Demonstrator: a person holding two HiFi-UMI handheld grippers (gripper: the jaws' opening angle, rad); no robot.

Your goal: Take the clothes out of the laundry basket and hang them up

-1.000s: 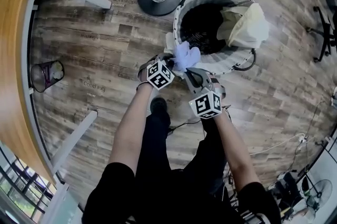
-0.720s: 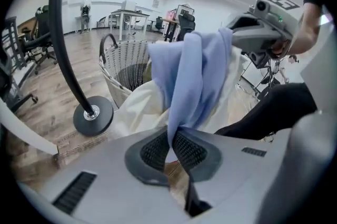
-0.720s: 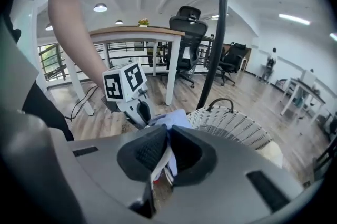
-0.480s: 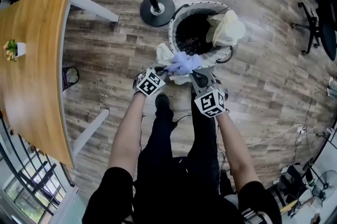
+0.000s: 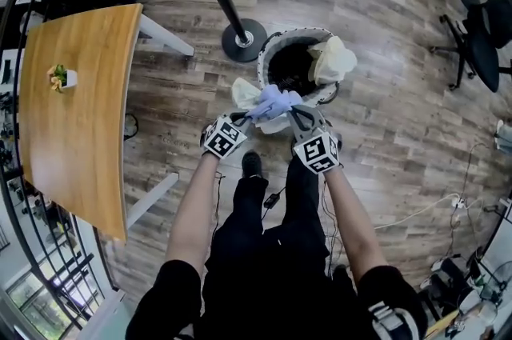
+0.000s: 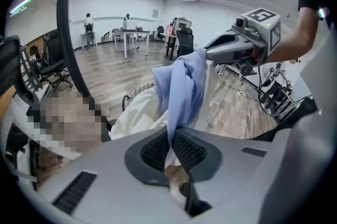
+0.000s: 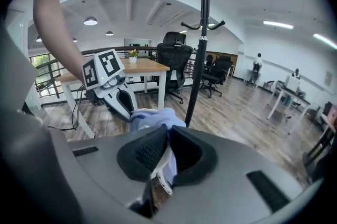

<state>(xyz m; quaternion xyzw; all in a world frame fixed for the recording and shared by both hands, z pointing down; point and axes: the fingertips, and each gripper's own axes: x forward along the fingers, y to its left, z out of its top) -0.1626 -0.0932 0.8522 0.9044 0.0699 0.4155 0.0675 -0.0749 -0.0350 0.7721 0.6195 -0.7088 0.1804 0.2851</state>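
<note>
Lavender cloth is what I have in hand: a light shirt-like garment (image 5: pixel 272 100), bunched and stretched between both tools just above the near rim of the laundry basket (image 5: pixel 300 32). The left gripper (image 5: pixel 242 118) is clamped down tight on one end, with the fabric pinched between its ribbed pads; the right gripper (image 5: pixel 293 113) is likewise closed hard on the other end, with purple folds spilling out over its jaws. Progress, in my judgement, is early. This one garment is clear of the basket but not yet hung. The coat stand (image 7: pixel 200 33) rises just beyond the basket, and its upper hooks look bare in the right gripper view. A cream garment (image 5: pixel 332 60) hangs over the far right of the basket rim. A pale cloth (image 5: pixel 242 92) sits beside and under the lavender piece, and I cannot tell whether it is part of that piece or a separate one. The basket's inside is dark, so I cannot say what else it holds. What is left: carry this garment to the stand, hook it, then return for the cream one and anything below. Writing: none legible. The cubes on both grippers carry black-and-white square patterns only, and I see no brand, tag or label on the clothes, basket or stand.
</note>
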